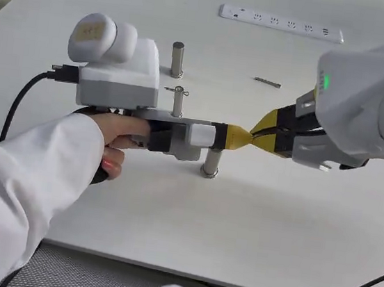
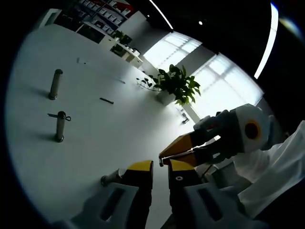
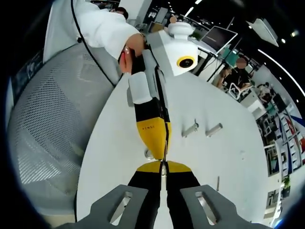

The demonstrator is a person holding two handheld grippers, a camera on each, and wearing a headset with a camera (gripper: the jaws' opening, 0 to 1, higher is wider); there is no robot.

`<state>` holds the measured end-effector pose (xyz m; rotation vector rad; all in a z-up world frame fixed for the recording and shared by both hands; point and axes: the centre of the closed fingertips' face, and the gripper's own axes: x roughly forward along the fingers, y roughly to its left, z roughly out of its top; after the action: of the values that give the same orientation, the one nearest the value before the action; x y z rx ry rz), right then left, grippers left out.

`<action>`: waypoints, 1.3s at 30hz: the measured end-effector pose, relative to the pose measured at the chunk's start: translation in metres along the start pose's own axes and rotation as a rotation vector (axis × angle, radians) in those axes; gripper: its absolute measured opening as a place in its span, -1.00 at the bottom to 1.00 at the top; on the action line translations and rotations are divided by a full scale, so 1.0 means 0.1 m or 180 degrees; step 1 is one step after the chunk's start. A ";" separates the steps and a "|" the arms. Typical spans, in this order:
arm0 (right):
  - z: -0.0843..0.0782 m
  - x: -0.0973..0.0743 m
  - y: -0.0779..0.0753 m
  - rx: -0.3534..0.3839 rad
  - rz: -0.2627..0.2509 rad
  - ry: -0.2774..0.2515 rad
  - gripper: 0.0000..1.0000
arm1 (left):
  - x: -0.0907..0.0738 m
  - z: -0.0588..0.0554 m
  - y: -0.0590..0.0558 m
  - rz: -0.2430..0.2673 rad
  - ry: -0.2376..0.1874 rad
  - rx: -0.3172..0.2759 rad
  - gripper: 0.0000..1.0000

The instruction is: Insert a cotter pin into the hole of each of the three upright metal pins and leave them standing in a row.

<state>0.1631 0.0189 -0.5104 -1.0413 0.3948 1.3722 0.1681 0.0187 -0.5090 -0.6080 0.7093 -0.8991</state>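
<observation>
Three metal pins stand on the white table: a bare far pin [image 1: 177,59], a middle pin [image 1: 178,101] with a cotter pin through its top, and a near pin [image 1: 211,162] partly hidden behind my left gripper [image 1: 247,137]. My right gripper [image 1: 255,134] meets the left one tip to tip just above the near pin. The right gripper [image 3: 163,168] is shut on a thin cotter pin [image 2: 161,162]. My left gripper [image 2: 161,168] has a narrow gap between its yellow jaws, which flank that cotter pin. A loose cotter pin [image 1: 267,82] lies further back.
A white power strip [image 1: 282,22] lies at the table's far edge. Black cables trail from both grippers off the near edge. A potted plant [image 2: 177,85] stands beyond the table. A hand in a white sleeve [image 1: 25,186] holds the left gripper.
</observation>
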 end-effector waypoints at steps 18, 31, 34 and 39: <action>0.01 0.01 0.04 -0.0126 0.0050 0.0022 -1.00 | -0.02 -0.03 -0.02 -0.0016 0.0050 -0.0171 -0.98; -0.01 0.00 0.08 -0.0132 0.0083 0.0002 -1.00 | -0.01 -0.06 -0.03 0.0011 0.0087 -0.0281 -1.00; -0.01 0.00 0.09 -0.0136 0.0111 -0.0005 -1.00 | -0.02 -0.07 -0.03 0.0012 0.0116 -0.0235 -1.00; -0.01 0.01 0.11 -0.0275 0.0127 -0.0013 -1.00 | -0.02 -0.08 -0.03 0.0011 0.0143 -0.0195 -1.00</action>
<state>0.1537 0.0172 -0.5153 -1.1064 0.3574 1.4374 0.1596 0.0176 -0.5116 -0.6424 0.7803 -0.8925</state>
